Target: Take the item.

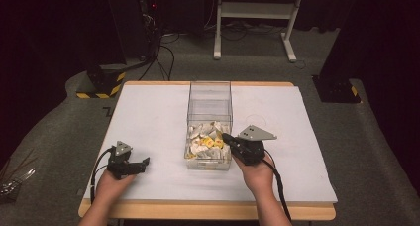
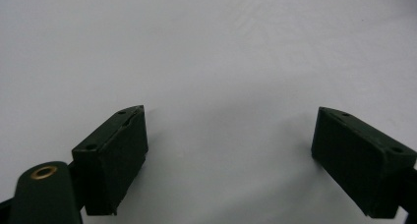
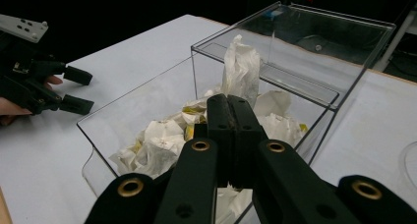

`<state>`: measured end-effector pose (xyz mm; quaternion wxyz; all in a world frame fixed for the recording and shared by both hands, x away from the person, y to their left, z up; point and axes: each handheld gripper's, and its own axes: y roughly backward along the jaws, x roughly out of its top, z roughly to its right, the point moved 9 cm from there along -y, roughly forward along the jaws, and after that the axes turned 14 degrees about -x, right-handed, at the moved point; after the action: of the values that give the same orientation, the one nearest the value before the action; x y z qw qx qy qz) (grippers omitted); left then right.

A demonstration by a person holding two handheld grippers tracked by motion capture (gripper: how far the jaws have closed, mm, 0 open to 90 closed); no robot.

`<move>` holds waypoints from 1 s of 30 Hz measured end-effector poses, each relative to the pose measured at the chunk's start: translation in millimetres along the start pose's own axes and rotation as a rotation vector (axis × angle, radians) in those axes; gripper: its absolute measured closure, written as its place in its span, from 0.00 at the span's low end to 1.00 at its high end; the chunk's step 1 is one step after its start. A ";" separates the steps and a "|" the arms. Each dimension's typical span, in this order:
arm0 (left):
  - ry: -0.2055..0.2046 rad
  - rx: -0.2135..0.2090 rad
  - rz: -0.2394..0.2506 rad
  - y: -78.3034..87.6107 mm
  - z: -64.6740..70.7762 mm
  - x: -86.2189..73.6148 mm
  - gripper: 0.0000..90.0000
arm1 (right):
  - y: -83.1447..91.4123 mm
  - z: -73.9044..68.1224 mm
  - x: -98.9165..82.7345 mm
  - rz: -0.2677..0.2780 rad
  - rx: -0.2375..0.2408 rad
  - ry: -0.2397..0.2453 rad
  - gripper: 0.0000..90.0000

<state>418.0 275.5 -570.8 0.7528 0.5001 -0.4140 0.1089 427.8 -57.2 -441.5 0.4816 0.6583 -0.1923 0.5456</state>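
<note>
Crumpled white paper wrappers (image 3: 162, 145), some yellow-stained, fill the near end of the clear box (image 1: 209, 94) mid-desk (image 1: 148, 112). Likely light, soft; pinch a raised fold. Right gripper (image 3: 229, 108) closed above them, apparently empty. Left gripper (image 2: 228, 140) wide open, empty, over bare desk. Lower wrappers hidden.

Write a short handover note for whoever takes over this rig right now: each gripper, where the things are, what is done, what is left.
Left gripper: open, resting on the white table, holding nothing.
Right gripper: shut, jaws together above the clear plastic box; whether it pinches paper cannot be told.
Crumpled white and yellow paper wrappers: all in the box's near end.
Done: nothing outside the box.
Left: probably taking wrappers out.
</note>
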 end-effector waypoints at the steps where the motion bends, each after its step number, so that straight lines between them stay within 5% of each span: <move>1: 0.000 0.000 0.000 0.0 0.0 0.0 0.15 | 0.4 2.1 0.1 0.003 -0.004 -0.003 1.00; 30: -0.003 0.001 -0.001 0.2 -0.2 0.0 0.16 | 8.3 44.2 -3.0 0.017 -0.079 -0.085 1.00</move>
<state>418.0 275.8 -570.7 0.7519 0.5009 -0.4149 0.1081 443.9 -99.2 -438.1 0.4940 0.6596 -0.2397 0.5133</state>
